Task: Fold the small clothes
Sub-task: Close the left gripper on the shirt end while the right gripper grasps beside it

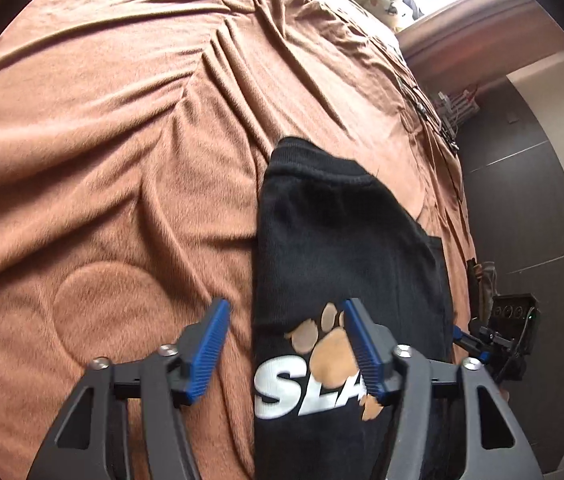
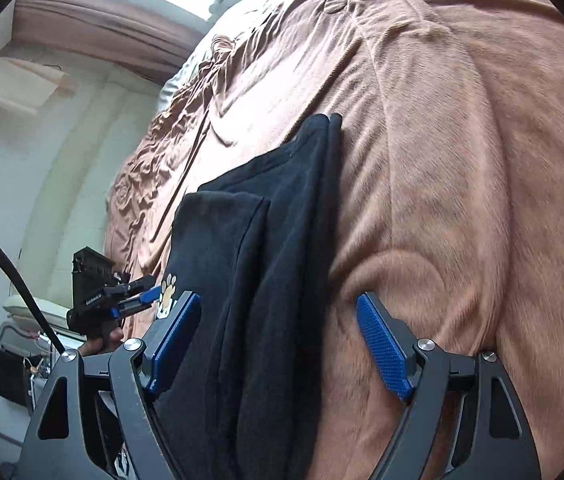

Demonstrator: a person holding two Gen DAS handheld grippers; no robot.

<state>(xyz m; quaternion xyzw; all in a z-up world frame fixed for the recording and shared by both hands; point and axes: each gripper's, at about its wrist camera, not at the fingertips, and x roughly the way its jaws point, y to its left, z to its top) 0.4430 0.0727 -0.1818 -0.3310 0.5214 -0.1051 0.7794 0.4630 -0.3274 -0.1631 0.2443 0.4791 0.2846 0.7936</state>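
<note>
Black cotton, a small garment (image 1: 341, 248) with a paw print and white lettering, lies on the brown fleece blanket (image 1: 102, 160) that covers the bed. Seen from the left wrist, it is already doubled into a narrow strip: its long axis runs from about 6 o'clock, under the camera, up to about 12 o'clock, where a ribbed hem points away toward the far side of the bed. The left gripper (image 1: 285, 348) stands at a middling gape astride the strip's left edge, one pad over bare blanket at 7 o'clock, the other over the paw print; no pad visibly pinches cloth. From the right wrist, the garment (image 2: 282, 240) shows stacked lengthwise layers, pointing to about 12 o'clock, with a shorter flap lying on top at 9 o'clock. The right gripper (image 2: 278, 344) is spread wide over the strip's right edge, holding nothing. My judgement: the lengthwise folds look done; a crosswise fold, bringing the near end to the hem, seems left
</note>
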